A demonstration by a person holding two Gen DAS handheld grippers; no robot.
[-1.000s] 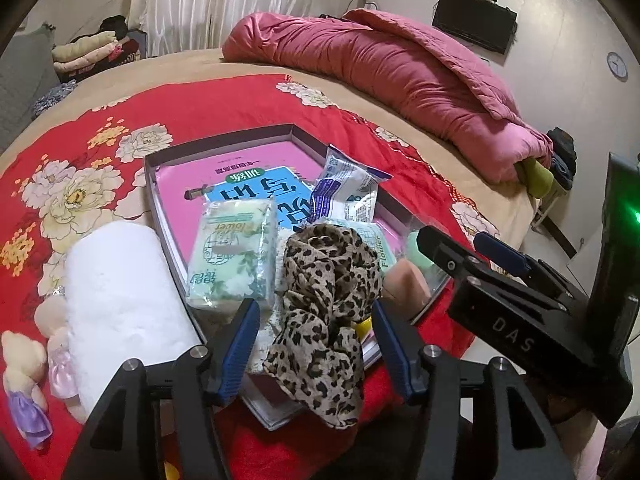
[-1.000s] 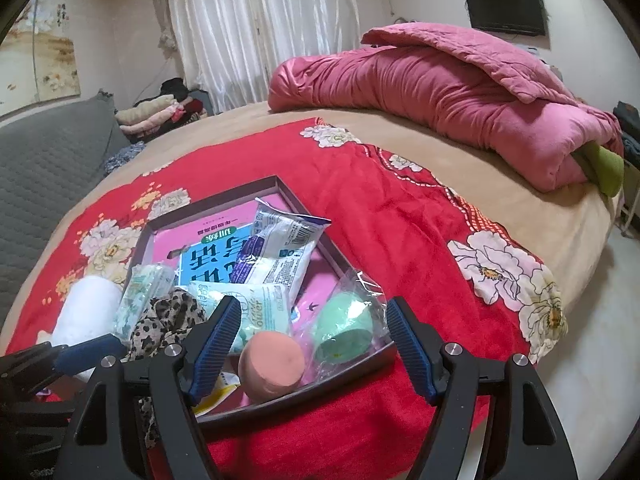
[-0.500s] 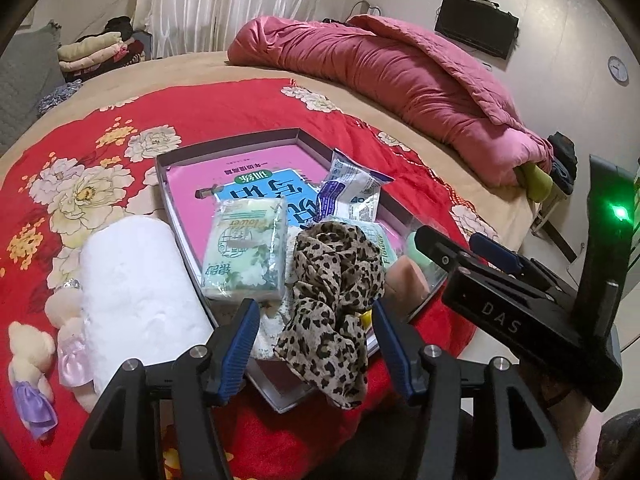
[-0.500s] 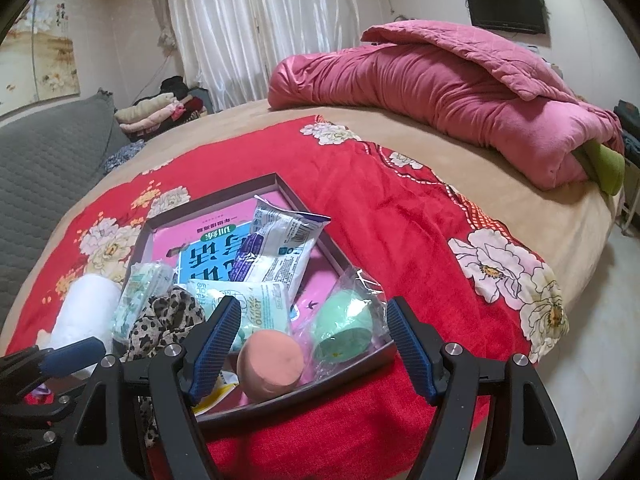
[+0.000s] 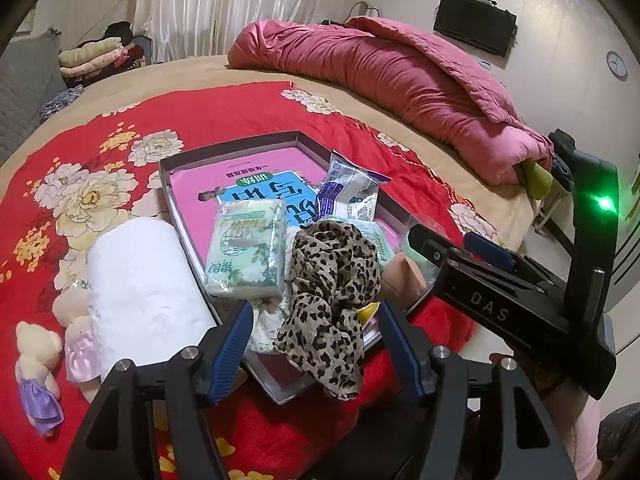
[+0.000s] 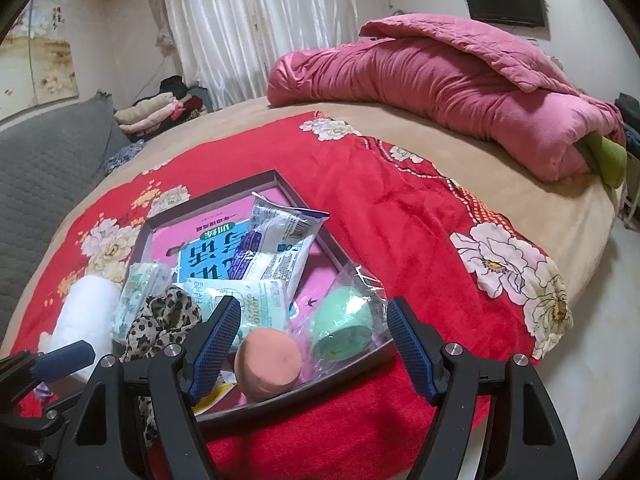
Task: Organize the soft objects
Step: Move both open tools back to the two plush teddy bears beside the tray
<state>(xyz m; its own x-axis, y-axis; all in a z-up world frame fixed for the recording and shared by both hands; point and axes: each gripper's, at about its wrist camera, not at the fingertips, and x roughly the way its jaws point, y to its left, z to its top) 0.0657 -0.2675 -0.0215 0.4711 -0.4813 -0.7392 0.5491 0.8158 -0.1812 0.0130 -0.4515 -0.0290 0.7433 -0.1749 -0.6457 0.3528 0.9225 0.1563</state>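
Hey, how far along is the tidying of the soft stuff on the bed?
Done: tissue packs, a leopard scarf, a peach sponge and a bagged green sponge already lie in the tray. In hand: nothing; the left tool and right tool are both open and empty. Left: the white roll and small plush bears beside the tray on the red blanket.

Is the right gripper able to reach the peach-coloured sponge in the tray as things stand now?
Probably yes. The right gripper is open, and the peach sponge lies just ahead between its fingers, uncovered, at the near edge of the tray. Only the bagged green sponge sits close beside it.
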